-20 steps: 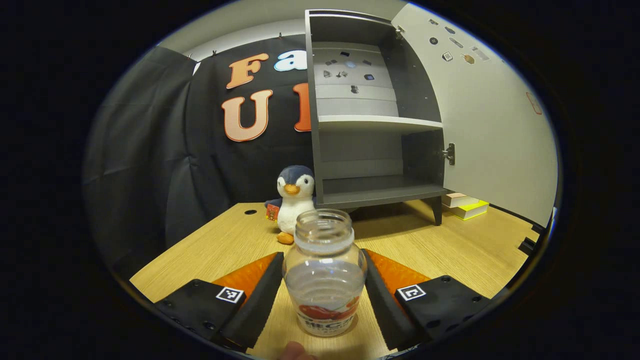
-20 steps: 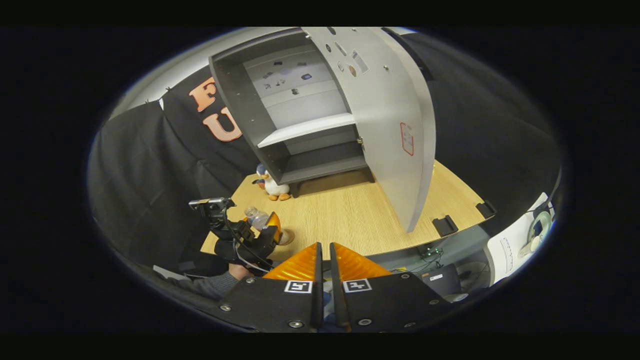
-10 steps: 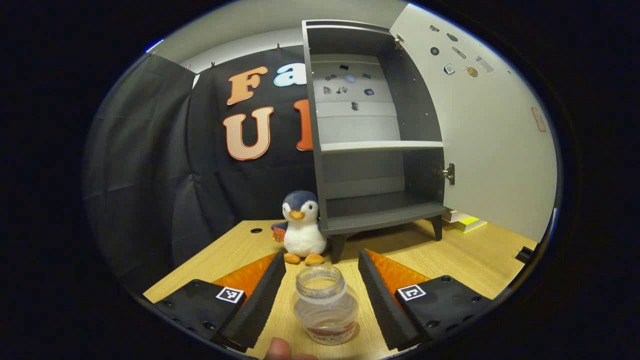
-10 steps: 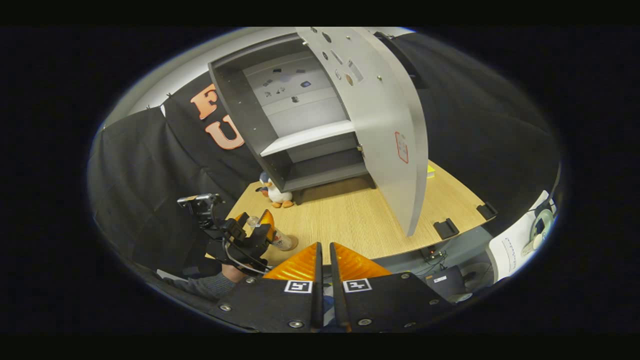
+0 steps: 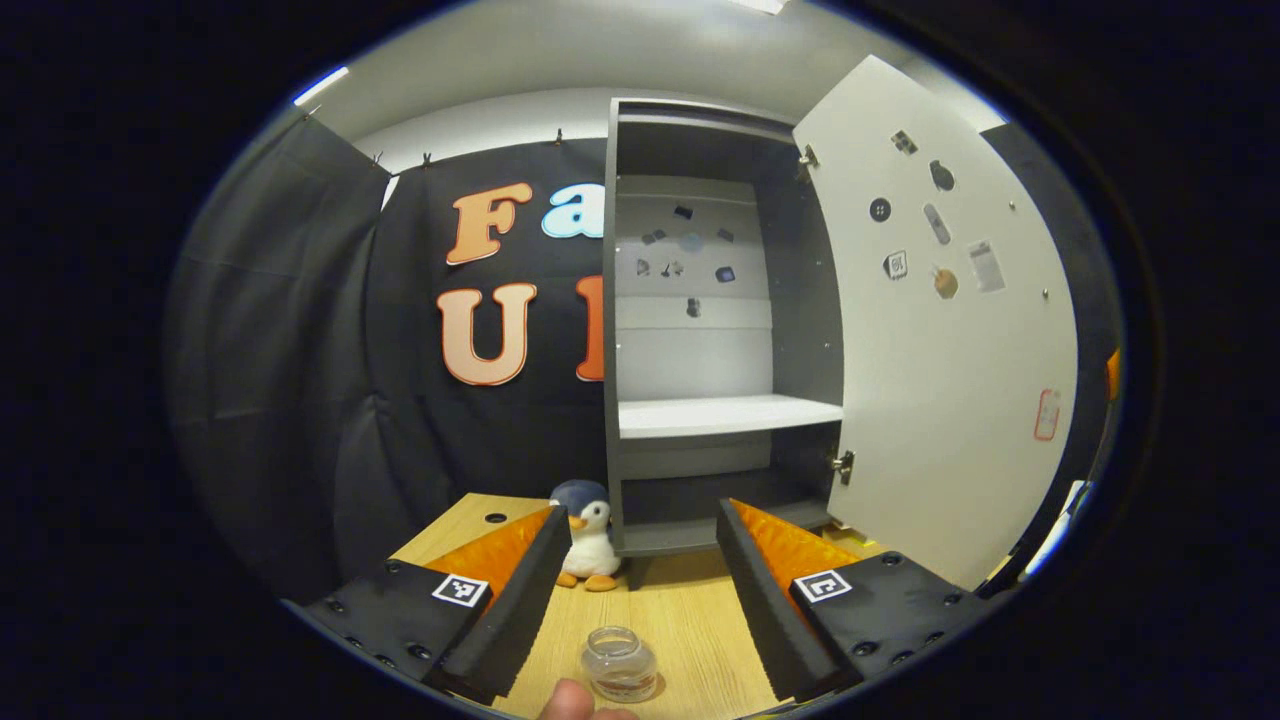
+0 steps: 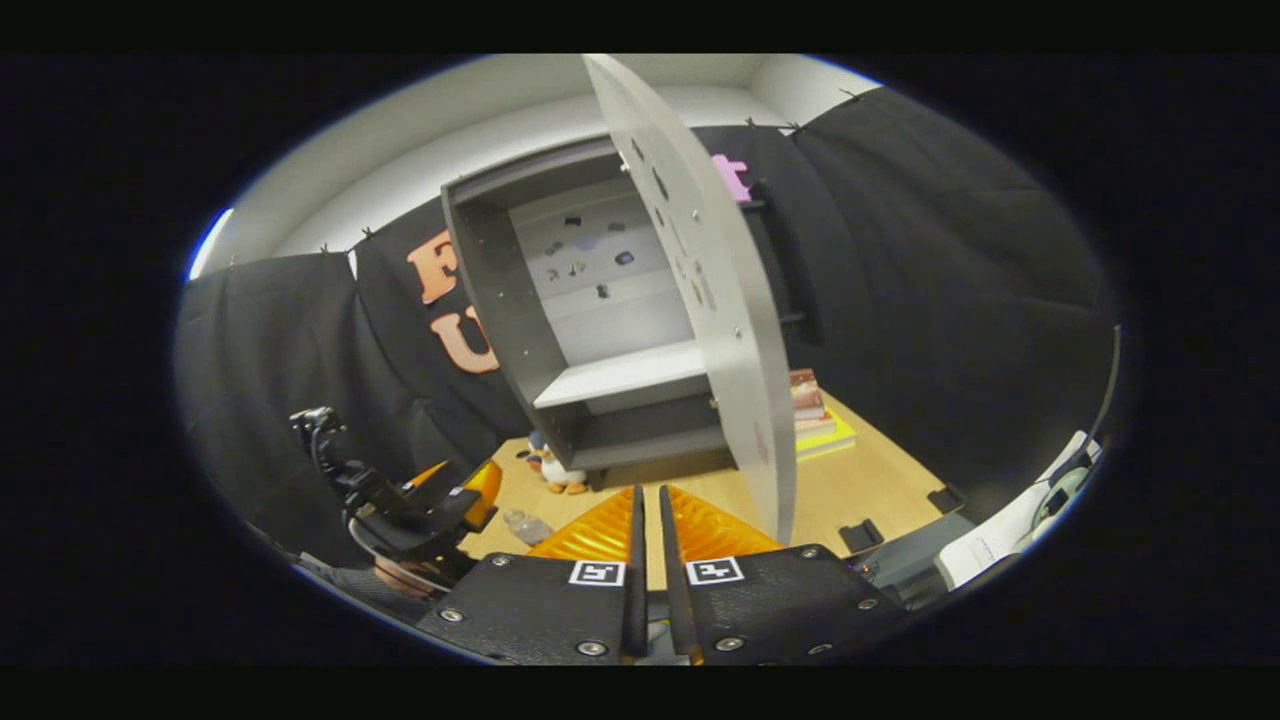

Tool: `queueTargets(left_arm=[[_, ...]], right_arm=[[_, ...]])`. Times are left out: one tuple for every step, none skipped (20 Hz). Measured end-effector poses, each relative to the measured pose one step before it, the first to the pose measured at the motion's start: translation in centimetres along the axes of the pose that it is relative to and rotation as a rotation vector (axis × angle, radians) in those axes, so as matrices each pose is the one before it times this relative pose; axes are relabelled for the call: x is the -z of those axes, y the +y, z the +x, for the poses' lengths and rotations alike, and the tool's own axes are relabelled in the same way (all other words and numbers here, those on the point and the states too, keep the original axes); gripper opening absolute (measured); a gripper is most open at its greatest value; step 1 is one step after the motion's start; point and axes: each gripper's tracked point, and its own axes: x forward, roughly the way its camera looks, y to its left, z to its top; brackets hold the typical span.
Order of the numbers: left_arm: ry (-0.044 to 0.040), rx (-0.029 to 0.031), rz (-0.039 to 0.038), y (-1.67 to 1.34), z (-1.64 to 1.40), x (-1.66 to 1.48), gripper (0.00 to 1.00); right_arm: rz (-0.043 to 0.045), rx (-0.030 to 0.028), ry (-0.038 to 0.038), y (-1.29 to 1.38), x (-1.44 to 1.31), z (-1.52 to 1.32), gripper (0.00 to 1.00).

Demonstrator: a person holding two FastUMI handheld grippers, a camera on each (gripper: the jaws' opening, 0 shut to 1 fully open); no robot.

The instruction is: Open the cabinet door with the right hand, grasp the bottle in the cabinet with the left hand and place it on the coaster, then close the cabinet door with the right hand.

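Since a second ago your left tool [image 5: 640, 590] has let go of the bottle [image 5: 620, 663] and lifted back from it; its fingers now stand wide apart with nothing between them. Bottle stands upright and uncapped on the counter [image 5: 690, 620], below and in front of that tool; a thin pale edge shows under its base, likely the coaster, not certain. A fingertip [image 5: 566, 700] sits at the bottom edge just beside the bottle.

Right tool [image 6: 648, 520]: fingers nearly together, gripping nothing. Cabinet door [image 6: 715, 330] hangs open, seen almost edge-on just ahead of it. Cabinet [image 5: 700, 330] shelves look bare. Plush penguin [image 5: 590, 540] stands at the cabinet's left foot, books [image 6: 815, 420] on the counter behind the door.

Step in hand, as I judge it: closing the door.
- Bring your right tool to the door's outer face near its free edge, away from the hinges [image 5: 843, 465].
- Push with the tool as it is; no grip needed.
- Follow the swing arc and slow before the door meets the frame.
- Keep your left tool back, clear of the bottle and the door's path.
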Motion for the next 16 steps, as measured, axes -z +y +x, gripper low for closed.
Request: queueTargets(left_arm=[[-0.00795,0.0096,0.0089,-0.392,-0.567,-1.073,0.96],[-0.00486,0.01225,0.00602,-0.432,-0.445,-0.938,0.95],[-0.00308,0.00656,0.00484,-0.285,-0.437,-0.767,0.95],[-0.00445,0.00838,0.00052,-0.32,-0.437,-0.793,0.96],[0.00179,-0.00451,-0.00067,0.059,-0.508,-0.599,0.96],[-0.00422,-0.00657,-0.00604,0.105,-0.355,-0.754,0.95],[0.00054,-0.00384,-0.00844,0.086,-0.355,-0.433,0.95],[0.00418,-0.00439,-0.00703,0.056,-0.276,-0.381,0.96],[0.00473,0.00183,-0.00639,-0.067,-0.173,-0.323,0.96],[0.00117,0.00251,-0.00357,-0.044,-0.081,-0.278,0.95],[0.00494,0.00078,0.00154,0.066,-0.002,-0.211,0.95],[0.00479,-0.00429,0.00224,0.164,-0.11,-0.097,0.95],[0.00442,-0.0109,0.00397,0.332,-0.235,-0.131,0.96],[-0.00073,-0.01138,0.00555,0.269,-0.23,-0.227,0.95],[0.00014,-0.01033,0.00488,0.313,-0.15,-0.15,0.96],[-0.00163,-0.00382,0.00361,0.164,-0.088,-0.234,0.96]], right_arm=[[-0.00477,0.00662,-0.03234,-2.188,-0.75,-0.172,0.09],[-0.00524,0.00398,-0.02535,-0.883,-1.346,-0.204,0.13],[-0.00861,0.00967,-0.02353,-1.097,-1.322,-0.336,0.19],[-0.00727,0.01301,-0.0169,-1.142,-0.978,-0.062,0.21],[-0.00564,0.01221,-0.01277,-1.008,-0.618,0.126,0.3],[-0.0031,0.00768,-0.01176,-0.726,-0.783,0.152,0.39],[-0.00383,0.00331,-0.0083,-0.629,-0.648,0.17,0.45],[-0.00275,0.00131,-0.01345,-0.437,-0.653,0.289,0.36],[-0.00492,0.00032,-0.00681,-0.506,-0.462,0.386,0.4],[-0.00765,0.00084,-0.00265,-0.561,-0.262,0.432,0.43],[-0.0106,-0.0033,-0.00594,-0.358,-0.17,0.536,0.47],[-0.0082,-0.00619,-0.00395,-0.237,-0.201,0.685,0.48],[-0.00366,-0.00314,-0.00037,-0.262,0.053,0.78,0.53],[-0.00265,-0.00213,-0.00038,-0.278,0.077,0.696,0.55],[-0.00308,-0.00007,-0.00213,-0.329,0.08,0.489,0.57],[-0.00413,-0.00294,0.00148,-0.161,0.086,0.603,0.58]])
